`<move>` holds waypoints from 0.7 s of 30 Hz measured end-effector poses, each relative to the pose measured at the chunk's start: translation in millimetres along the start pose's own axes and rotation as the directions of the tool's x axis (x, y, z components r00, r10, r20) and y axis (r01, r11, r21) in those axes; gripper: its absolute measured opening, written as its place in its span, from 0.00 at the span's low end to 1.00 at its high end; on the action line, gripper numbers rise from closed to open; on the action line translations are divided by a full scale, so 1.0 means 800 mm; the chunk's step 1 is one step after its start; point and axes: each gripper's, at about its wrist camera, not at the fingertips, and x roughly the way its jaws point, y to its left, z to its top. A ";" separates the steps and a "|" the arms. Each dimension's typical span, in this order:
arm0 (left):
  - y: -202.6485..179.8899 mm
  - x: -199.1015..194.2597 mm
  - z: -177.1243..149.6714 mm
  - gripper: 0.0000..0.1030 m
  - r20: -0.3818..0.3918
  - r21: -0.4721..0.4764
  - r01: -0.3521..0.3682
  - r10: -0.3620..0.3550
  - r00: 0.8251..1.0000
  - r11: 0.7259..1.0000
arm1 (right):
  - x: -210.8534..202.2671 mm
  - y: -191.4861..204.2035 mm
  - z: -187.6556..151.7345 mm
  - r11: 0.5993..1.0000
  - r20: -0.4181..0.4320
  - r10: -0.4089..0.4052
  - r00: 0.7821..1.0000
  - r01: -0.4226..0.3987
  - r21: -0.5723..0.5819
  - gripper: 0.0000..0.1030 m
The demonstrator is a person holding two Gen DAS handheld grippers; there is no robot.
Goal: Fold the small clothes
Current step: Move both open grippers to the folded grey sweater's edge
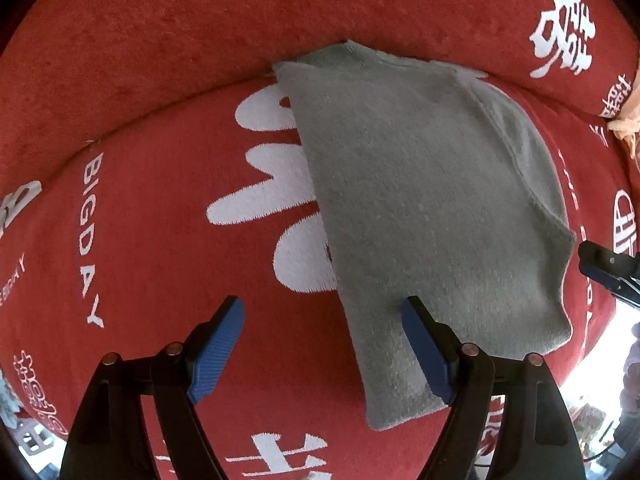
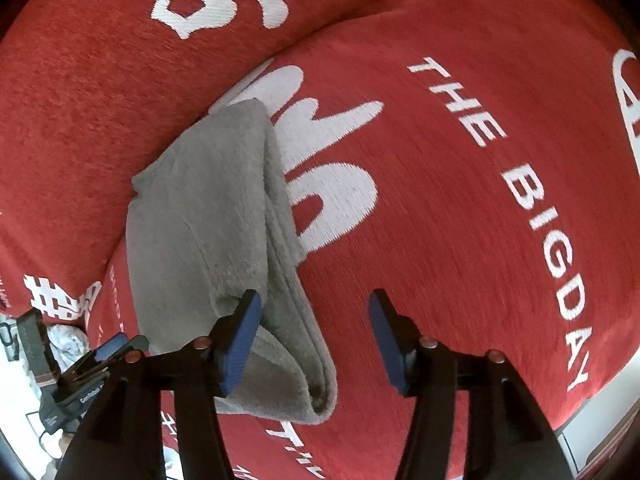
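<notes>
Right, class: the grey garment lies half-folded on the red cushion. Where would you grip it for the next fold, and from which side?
Grip the grey garment at its near stacked end, coming in low from the cushion's front edge. The layers show open there, so one finger can likely slide under. Both the right tool and left tool are open.

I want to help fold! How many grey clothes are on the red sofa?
1. The grey garment, already folded over, lies on the red cushion against the backrest, between both open grippers. More clothes may sit outside the pictures.
</notes>
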 end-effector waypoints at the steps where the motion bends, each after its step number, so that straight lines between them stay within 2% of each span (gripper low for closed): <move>1: 0.001 -0.001 0.001 1.00 0.002 -0.001 -0.006 0.006 1.000 1.000 | 0.001 0.002 0.004 1.000 -0.001 0.001 1.000 -0.001 -0.005 0.63; 3: -0.001 -0.005 0.005 1.00 0.022 -0.002 -0.021 0.021 1.000 1.000 | 0.002 0.003 0.010 1.000 -0.001 0.003 1.000 -0.003 -0.012 0.64; 5: -0.002 -0.005 0.007 1.00 0.021 -0.001 -0.027 0.027 0.999 1.000 | 0.004 0.003 0.016 1.000 -0.002 0.011 1.000 -0.012 -0.012 0.70; 9: -0.004 -0.004 0.015 1.00 0.011 -0.004 -0.037 0.037 0.999 0.999 | 0.006 0.004 0.026 0.999 -0.013 0.042 0.999 -0.042 -0.013 0.70; 17: 0.009 0.011 0.025 1.00 -0.037 -0.088 0.007 -0.011 0.999 0.996 | 0.014 0.001 0.044 0.996 -0.051 0.081 0.995 -0.082 -0.026 0.70; 21: 0.022 0.016 0.027 1.00 -0.041 -0.113 0.060 -0.065 0.997 0.992 | 0.020 -0.001 0.050 0.995 -0.069 0.097 0.993 -0.099 -0.027 0.70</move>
